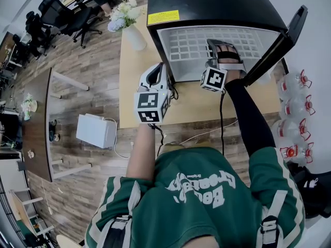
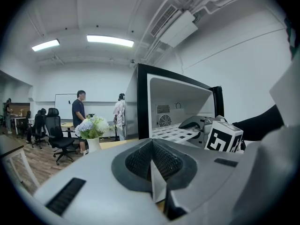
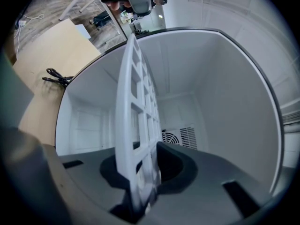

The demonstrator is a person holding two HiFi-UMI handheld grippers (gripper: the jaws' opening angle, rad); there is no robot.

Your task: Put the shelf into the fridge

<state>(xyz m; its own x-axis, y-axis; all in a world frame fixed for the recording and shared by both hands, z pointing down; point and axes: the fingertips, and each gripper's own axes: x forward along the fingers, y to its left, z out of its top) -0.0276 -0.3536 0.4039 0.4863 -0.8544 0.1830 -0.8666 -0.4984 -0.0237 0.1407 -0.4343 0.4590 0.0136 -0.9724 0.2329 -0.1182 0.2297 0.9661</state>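
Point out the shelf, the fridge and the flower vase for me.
shelf (image 3: 123, 125), right gripper view, on its white edge bar.
fridge (image 1: 207, 4), head view, on its black top.
flower vase (image 1: 135, 37), head view, on its white body.

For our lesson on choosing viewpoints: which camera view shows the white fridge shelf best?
The head view: the shelf shows as a broad grid lying inside the open fridge. The right gripper view sees it edge-on in the right claw; the left gripper view catches only a far strip.
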